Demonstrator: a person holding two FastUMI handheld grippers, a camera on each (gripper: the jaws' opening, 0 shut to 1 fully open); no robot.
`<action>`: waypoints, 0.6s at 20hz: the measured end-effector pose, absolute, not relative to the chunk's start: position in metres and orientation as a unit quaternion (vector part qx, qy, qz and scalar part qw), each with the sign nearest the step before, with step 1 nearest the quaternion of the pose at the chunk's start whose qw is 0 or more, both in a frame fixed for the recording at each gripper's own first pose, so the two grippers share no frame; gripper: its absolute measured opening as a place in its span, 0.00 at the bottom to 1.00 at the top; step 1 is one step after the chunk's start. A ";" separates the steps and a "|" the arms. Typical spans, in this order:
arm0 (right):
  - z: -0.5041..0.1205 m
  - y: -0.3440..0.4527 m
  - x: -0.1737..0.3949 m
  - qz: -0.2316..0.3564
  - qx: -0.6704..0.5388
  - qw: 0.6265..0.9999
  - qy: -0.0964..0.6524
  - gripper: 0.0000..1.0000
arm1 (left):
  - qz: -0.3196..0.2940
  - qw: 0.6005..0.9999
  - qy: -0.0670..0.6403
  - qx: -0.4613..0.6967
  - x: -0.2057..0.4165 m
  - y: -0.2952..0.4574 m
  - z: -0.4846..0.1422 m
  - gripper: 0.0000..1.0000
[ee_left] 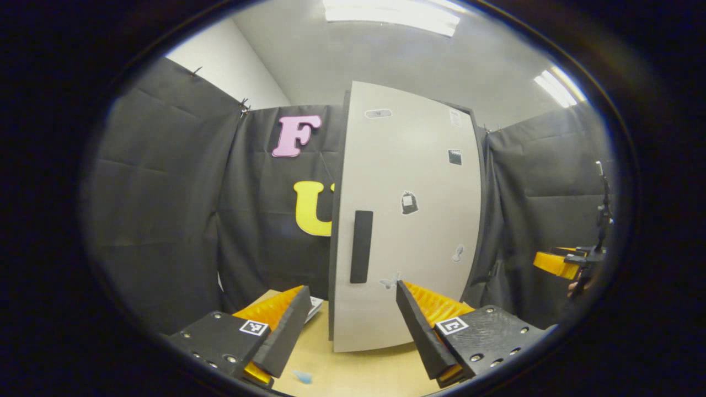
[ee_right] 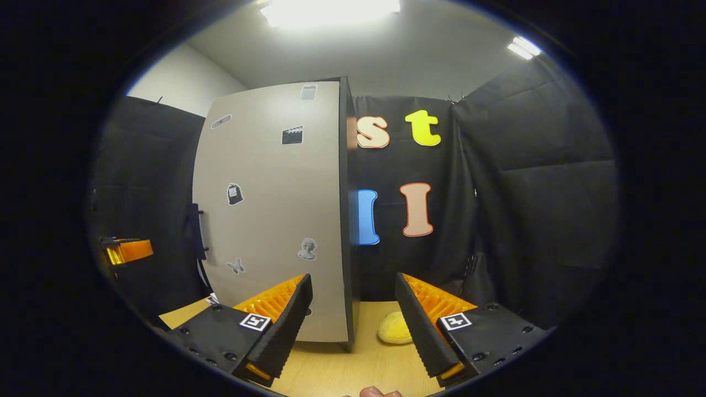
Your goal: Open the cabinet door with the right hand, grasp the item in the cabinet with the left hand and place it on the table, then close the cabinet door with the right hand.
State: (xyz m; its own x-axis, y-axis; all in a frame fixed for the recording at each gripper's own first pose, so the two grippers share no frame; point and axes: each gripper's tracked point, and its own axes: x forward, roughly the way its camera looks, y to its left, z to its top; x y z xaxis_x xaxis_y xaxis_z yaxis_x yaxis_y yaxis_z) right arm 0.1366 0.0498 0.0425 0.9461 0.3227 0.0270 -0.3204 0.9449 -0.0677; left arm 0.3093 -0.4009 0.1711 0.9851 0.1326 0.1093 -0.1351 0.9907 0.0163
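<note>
Lying on table (ee_right: 331, 369), yellow item (ee_right: 395, 329) between right tool (ee_right: 353, 292) fingers

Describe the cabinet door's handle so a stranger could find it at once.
Start at the tall pale cabinet standing on the wooden table. On its door, near the left edge as the left gripper view shows it, sits the handle. It is a plain black upright bar, unlike the small stickers scattered beside it.
</note>
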 end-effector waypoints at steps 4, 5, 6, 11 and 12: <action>0.033 0.053 0.135 0.169 -0.017 0.985 -0.004 0.92 | 0.059 0.997 -0.040 0.008 0.302 -0.407 0.155 0.93; 0.029 0.054 0.134 0.170 -0.019 0.985 0.001 0.95 | 0.060 0.997 -0.039 0.008 0.299 -0.405 0.154 0.93; 0.026 0.052 0.134 0.167 -0.023 0.986 0.004 0.95 | 0.058 0.997 -0.041 0.006 0.299 -0.404 0.155 0.93; 0.021 0.044 0.131 0.132 -0.022 0.991 0.002 0.96 | 0.057 0.997 -0.053 -0.002 0.289 -0.383 0.161 0.94; 0.019 0.043 0.132 0.125 -0.022 0.992 0.003 0.95 | 0.056 0.997 -0.052 -0.004 0.288 -0.378 0.160 0.94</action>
State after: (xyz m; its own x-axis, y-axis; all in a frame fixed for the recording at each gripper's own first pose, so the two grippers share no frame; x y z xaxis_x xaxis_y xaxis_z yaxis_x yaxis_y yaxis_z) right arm 0.1322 0.0426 0.0187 0.9689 0.2471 -0.0112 -0.2474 0.9679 -0.0436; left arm 0.2881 -0.3784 0.1600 0.9884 0.1117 0.1025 -0.1108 0.9937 -0.0142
